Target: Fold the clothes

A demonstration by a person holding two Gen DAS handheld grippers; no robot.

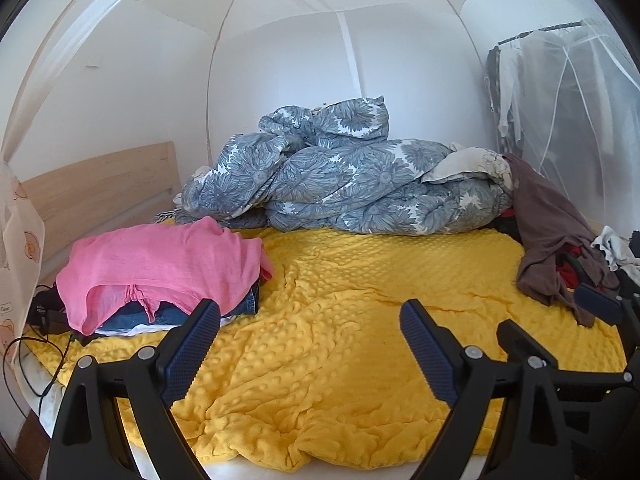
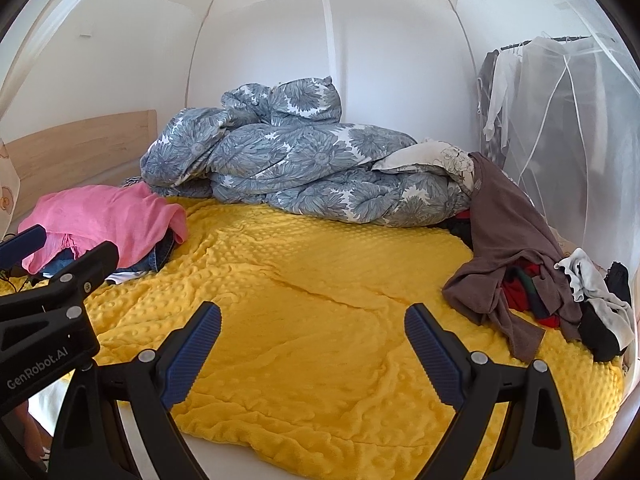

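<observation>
Two wide-open, empty claws, left claw (image 1: 310, 354) and right claw (image 2: 312, 356), hover over the yellow blanket (image 2: 320, 312); a folded stack (image 2: 108, 220) sits at ten o'clock, an unfolded pile (image 2: 528, 276) waits at two o'clock.

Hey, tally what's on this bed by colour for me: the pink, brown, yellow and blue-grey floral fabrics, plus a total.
Pink garment: 1
Brown garment: 1
Yellow blanket: 1
Blue-grey floral duvet: 1
Total: 4
The mixed pile under the brown garment is too tangled to count.
</observation>
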